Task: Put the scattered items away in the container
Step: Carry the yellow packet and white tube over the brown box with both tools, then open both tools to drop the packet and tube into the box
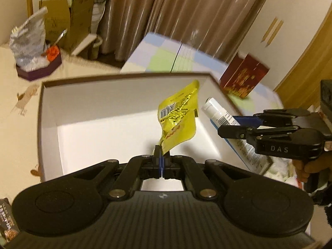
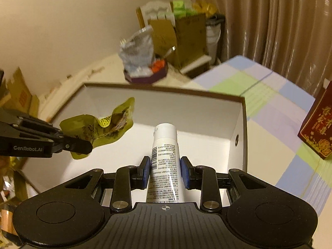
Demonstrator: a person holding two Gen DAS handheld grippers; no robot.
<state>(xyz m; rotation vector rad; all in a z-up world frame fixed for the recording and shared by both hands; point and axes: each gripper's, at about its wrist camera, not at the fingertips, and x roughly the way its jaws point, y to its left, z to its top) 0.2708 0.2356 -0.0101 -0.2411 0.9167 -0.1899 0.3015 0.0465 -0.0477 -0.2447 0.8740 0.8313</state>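
Note:
A white-lined cardboard box (image 1: 49, 112) (image 2: 241, 128) lies open below both grippers. My left gripper (image 1: 161, 161) is shut on the lower corner of a crinkled yellow foil pouch (image 1: 179, 120), which stands up over the box's inside. From the right wrist view the same pouch (image 2: 99, 128) hangs from the left gripper (image 2: 83, 145) at the left. My right gripper (image 2: 165, 171) is shut on a white tube (image 2: 165, 155) with printed text, cap pointing forward over the box floor. In the left wrist view the tube (image 1: 220, 114) and right gripper (image 1: 230, 126) sit over the box's right wall.
A red and gold carton (image 1: 242, 78) (image 2: 317, 130) stands on the pastel checked cloth (image 2: 269, 95) right of the box. A purple tray (image 1: 39, 70) (image 2: 145, 76) with a silver bag sits behind. Cardboard boxes (image 2: 182, 33) and curtains (image 1: 186, 16) line the back.

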